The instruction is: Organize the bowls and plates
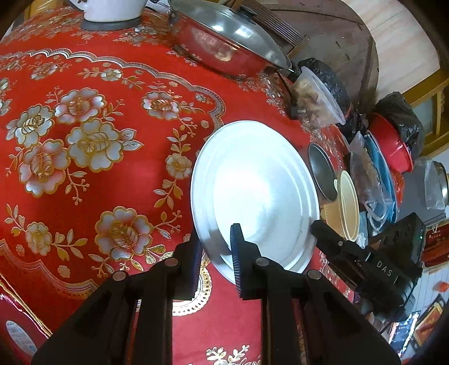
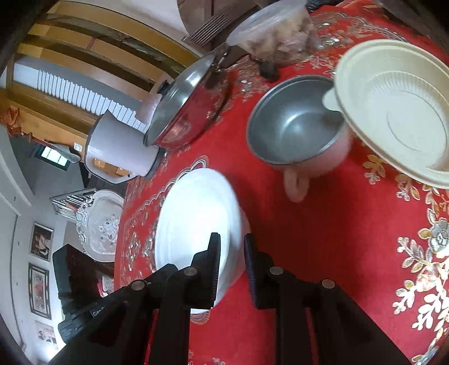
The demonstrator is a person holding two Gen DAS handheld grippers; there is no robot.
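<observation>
Red cloth (image 1: 112, 174) with gold and silver flowers covers the table in both wrist views. In the left wrist view, at the far left edge of the cloth stands a white pot (image 1: 112, 11) on a grey base, and to its right lies a steel pan (image 1: 224, 42) under a domed lid. Lower down, near the middle, the white plate (image 1: 252, 191) sits tilted, its near rim pinched between the blue pads of the left gripper (image 1: 217, 258): one finger lies under the rim and the other over it, jaws nearly closed on the plate. To the right of the plate are a grey metal bowl (image 1: 321, 174) and a cream plastic bowl (image 1: 348, 207), side by side, with a clear lidded tub of food (image 1: 317, 98) beyond them. At the far right the black body of the other gripper reaches toward the plate's opposite edge.

In the right wrist view, the white pot (image 2: 118, 146) and lidded pan (image 2: 185, 104) stand at the left. The white plate (image 2: 193, 224) lies next, and the right gripper (image 2: 233, 269) has its jaws closed narrowly on the plate's near rim, one finger above and one outside. Further right sits the metal bowl (image 2: 294, 123), which has a pink outer wall and handle, and the cream bowl (image 2: 398, 112) overlaps its rim at the far right.
</observation>
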